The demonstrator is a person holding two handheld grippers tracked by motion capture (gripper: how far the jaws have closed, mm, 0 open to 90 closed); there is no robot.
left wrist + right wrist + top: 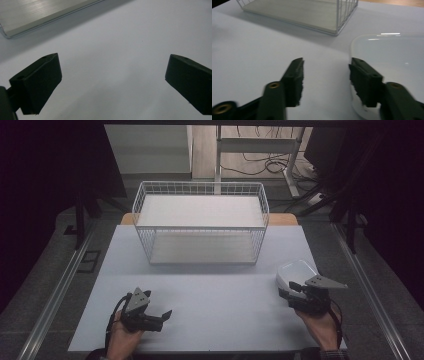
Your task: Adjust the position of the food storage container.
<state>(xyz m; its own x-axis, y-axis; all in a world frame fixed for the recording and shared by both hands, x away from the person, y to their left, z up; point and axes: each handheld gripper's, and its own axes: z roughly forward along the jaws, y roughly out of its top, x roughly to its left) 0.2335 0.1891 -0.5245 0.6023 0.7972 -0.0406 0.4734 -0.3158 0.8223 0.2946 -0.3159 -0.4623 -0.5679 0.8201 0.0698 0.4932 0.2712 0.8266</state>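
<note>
The right hand-held gripper (296,285) rests low over the desk (210,300), gripped from behind by the person's right hand (320,322). Its jaws stand partly apart with nothing between them. A white glossy dish (295,274) with rounded corners lies on the desk just ahead of this hand-held gripper and to its right side. In the right gripper view the dish (392,52) has its rim against the inner face of the right jaw, which overlaps the near edge; whether the jaw touches the rim cannot be told. The left jaw stands over bare desk, clear of the dish.

Farther ahead of the right hand-held gripper, and off to its left, stands a white wire basket (200,222) with a pale flat floor. It is well apart from the dish.

The left hand-held gripper (162,316) lies near the desk's front edge, held by the left hand (122,332), its jaws spread wide and empty. In the left gripper view there is plain desk between the jaws, and a brushed metal plate edge (37,15) lies ahead of them toward the left.
</note>
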